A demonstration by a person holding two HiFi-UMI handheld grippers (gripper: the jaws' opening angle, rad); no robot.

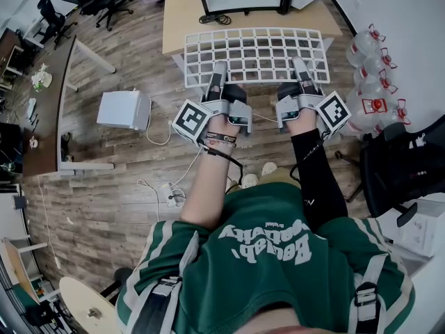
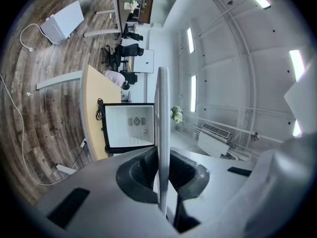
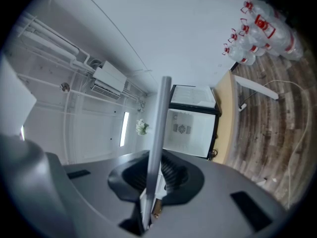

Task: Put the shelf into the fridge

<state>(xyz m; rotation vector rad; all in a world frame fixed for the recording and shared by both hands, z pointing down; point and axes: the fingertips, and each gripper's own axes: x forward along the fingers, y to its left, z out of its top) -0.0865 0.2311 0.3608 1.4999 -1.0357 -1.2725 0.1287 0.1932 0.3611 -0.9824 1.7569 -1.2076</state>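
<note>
White grid shelf point(image 1: 255, 56), green shirt point(image 1: 278, 270), wood-grain floor point(image 1: 125, 186)

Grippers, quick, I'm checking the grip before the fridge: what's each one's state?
Left gripper: closed on the shelf.
Right gripper: closed on the shelf.

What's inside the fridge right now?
The fridge looks bare: white interior, a vent on the back wall. The shelf, held edge-on, covers a strip along one side.

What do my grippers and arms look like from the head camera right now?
Both the left gripper and right gripper are grey, each bearing a cube with black-and-white square markers. The left wrist wears a black band; the right arm has a black sleeve.
</note>
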